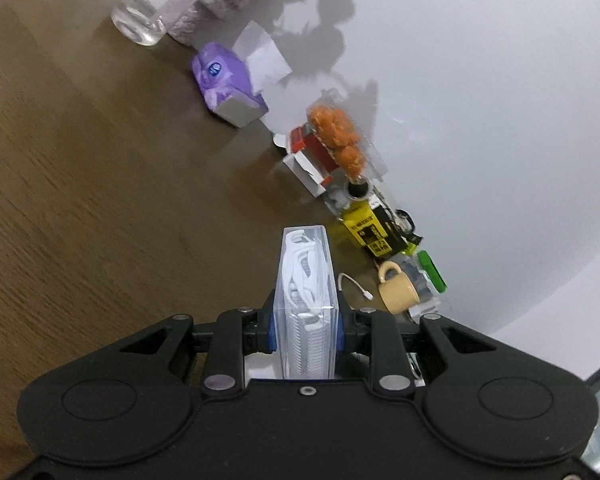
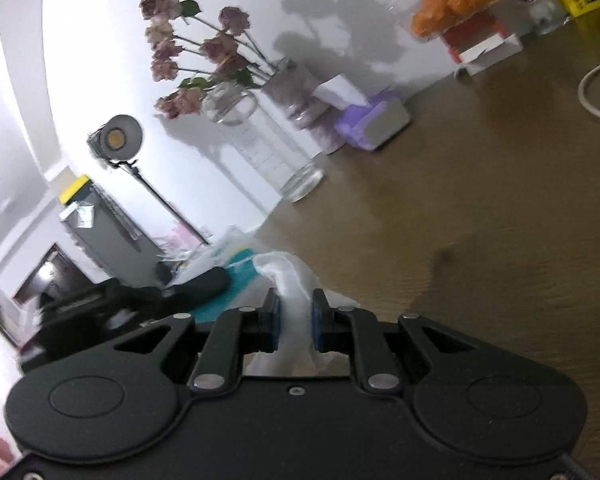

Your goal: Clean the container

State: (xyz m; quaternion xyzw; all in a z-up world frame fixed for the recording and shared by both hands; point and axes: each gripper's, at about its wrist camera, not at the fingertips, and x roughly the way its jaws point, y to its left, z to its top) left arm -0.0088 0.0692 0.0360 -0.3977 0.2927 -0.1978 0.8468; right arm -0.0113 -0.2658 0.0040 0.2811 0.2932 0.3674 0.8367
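Note:
My left gripper (image 1: 305,330) is shut on a clear plastic container (image 1: 305,280) full of white floss picks, held edge-on above the brown wooden table (image 1: 100,200). My right gripper (image 2: 294,320) is shut on a crumpled white wipe (image 2: 290,280), held above the table's (image 2: 480,220) edge. The container does not show in the right wrist view, and the wipe does not show in the left wrist view.
Along the wall stand a glass vase (image 1: 140,20), a purple tissue pack (image 1: 224,80), a red-and-white box (image 1: 312,156) under bagged orange items (image 1: 336,132), a yellow box (image 1: 370,230) and a tan mug (image 1: 398,288). A vase of dried roses (image 2: 260,136) and a white cable (image 2: 592,96) show in the right view.

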